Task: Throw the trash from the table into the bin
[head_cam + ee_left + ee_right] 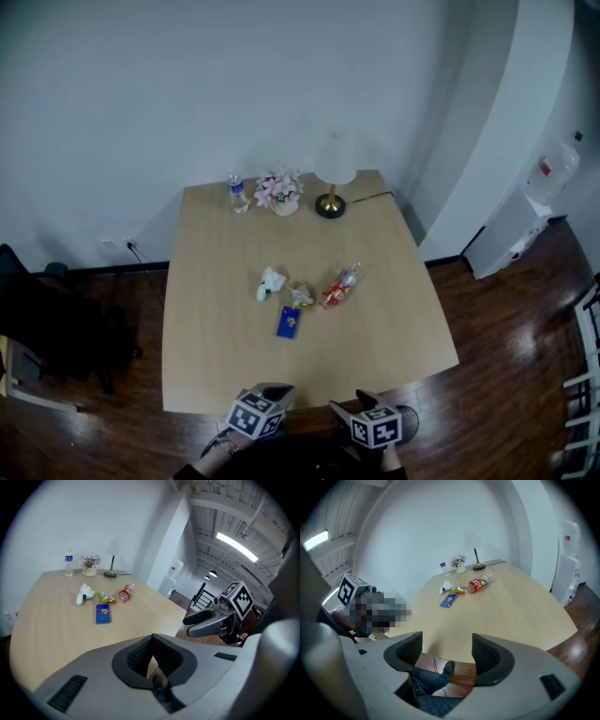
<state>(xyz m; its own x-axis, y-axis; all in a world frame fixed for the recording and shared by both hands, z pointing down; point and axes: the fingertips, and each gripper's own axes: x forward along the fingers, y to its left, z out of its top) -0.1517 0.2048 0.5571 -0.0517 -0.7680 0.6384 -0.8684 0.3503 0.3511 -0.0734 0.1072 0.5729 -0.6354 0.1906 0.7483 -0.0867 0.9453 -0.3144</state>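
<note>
The pale wooden table point(394, 309) fills the middle of the head view. A dark chair point(47, 328) stands off its 9 o'clock side, and a white water dispenser point(511, 230) stands against the wall at 2 o'clock.

At the table's 6 o'clock edge are the two tools. The left tool point(151, 641) has its jaws brought together at the tips, with nothing between them. The right tool point(446, 639) has its jaws wide apart and empty.

Along the far edge stand a lamp point(333, 178) at 1 o'clock, a pot of pink flowers point(279, 192) at 12 and a water bottle point(237, 192) at 11.

The trash lies near the table's centre:
- A red packet point(340, 286) at 3 o'clock of the cluster.
- A white crumpled tissue point(270, 282) at 9.
- A blue packet point(289, 322) at 6.
- A small yellow wrapper point(301, 296) in the middle, just beside the red packet.
</note>
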